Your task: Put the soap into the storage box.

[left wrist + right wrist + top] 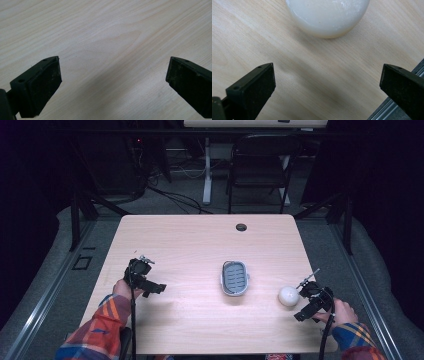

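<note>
My right gripper (306,306) hangs with its jaws spread wide and nothing between them, near the right edge of the pale wooden table (200,240). Just ahead of my right fingertips (253,87) sits a cream-white, smooth round ball (288,296), resting on the table and not touched by either pad. Being round, it has no long axis that I can make out and points no particular way. In the right gripper view the ball (328,16) lies beyond the gap between my jaws, a little toward the left pad, its top cut off by the frame; that view also lets me see a faint chalky scuff on its surface and the table's metal edge rail (384,112) under my right-hand pad.

My left gripper (150,287) is likewise spread wide and holds nothing. In the left gripper view only bare wood grain (112,50) lies between and beyond my fingertips (43,83).

From the high view I can see a small grey oval plastic basket with a slatted bottom (234,278), standing between my two grippers, well apart from each. Its long axis runs away from me, toward the far edge of the table. The ball lies between that basket and my right fingers, much nearer the fingers.
</note>
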Motion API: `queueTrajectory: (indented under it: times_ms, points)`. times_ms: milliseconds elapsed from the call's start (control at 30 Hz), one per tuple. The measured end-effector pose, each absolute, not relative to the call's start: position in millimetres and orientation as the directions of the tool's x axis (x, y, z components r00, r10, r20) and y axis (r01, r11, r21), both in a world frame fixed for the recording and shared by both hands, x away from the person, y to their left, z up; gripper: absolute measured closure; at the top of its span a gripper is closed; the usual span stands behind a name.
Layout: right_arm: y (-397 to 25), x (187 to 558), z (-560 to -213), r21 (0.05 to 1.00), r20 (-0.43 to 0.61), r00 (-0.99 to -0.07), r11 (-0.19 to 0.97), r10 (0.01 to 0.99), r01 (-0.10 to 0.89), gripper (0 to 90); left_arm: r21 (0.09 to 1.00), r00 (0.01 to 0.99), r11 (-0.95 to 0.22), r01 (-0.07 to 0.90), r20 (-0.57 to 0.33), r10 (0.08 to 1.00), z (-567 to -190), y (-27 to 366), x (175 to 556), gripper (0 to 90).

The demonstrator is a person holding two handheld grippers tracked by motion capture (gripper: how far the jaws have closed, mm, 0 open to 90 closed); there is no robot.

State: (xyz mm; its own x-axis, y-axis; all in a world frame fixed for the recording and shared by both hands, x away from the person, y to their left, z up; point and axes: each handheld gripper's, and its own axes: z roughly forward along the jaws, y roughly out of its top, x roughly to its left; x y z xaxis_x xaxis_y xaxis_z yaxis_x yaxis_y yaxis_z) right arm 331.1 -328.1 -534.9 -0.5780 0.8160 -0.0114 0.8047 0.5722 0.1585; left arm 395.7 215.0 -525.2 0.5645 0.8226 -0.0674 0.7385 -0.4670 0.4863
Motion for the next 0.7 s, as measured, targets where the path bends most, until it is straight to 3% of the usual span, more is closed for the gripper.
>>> queueTrajectory:
  times_ms: [400,700]
  points:
    - [-327.2,333.5,-532.1,0.115,-0.028,-0.598,0.597,0.801,0.794,0.0,0.484,0.568,-0.472,0.737,-0.065,0.820,-524.7,215.0,395.0,0.0]
    - [-326.8,333.4,-531.0,0.157,-0.019,-0.577,0.573,0.816,0.805,0.0,0.486,0.564,-0.468,0.738,-0.063,0.824,-525.6,215.0,395.2,0.0]
